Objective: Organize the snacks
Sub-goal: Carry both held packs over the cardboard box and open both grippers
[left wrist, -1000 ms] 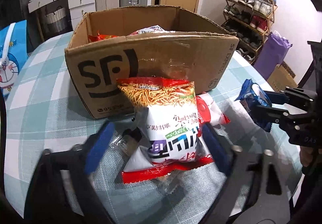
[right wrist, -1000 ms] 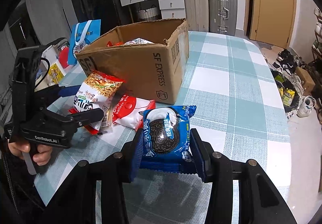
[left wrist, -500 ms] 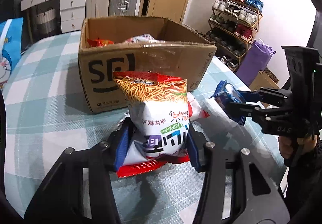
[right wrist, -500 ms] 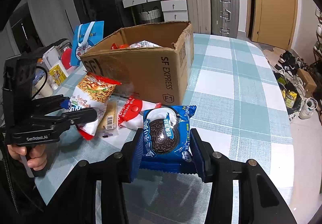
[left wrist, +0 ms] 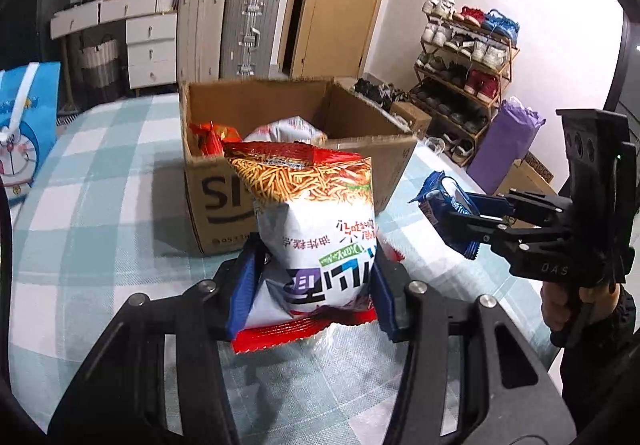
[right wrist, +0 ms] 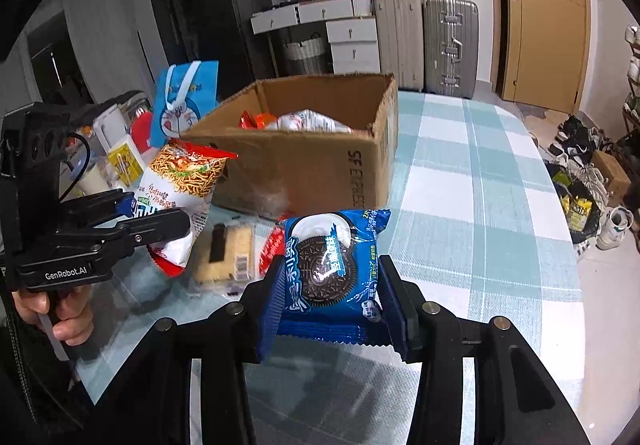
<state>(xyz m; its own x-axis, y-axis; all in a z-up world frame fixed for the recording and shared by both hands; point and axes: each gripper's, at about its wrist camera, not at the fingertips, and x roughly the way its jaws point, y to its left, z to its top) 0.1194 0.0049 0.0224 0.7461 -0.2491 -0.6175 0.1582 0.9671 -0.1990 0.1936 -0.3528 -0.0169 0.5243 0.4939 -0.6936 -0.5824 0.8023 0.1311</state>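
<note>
Noodle-snack bag (left wrist: 316,233) is pinched low down by the left tool (left wrist: 310,285), clear of the worktop (left wrist: 92,205) and just in front of the cardboard box (left wrist: 224,205). Cookie pack (right wrist: 334,269) sits clamped in the right tool (right wrist: 334,305), jaws narrow, also off the worktop. We judge the step as carry-to-box w/ both loads; next move needs each bag lifted over the near box wall, then let go inside. Cracker pack (right wrist: 228,253) and red-white packet (right wrist: 274,245) lie loose by the box.
</note>
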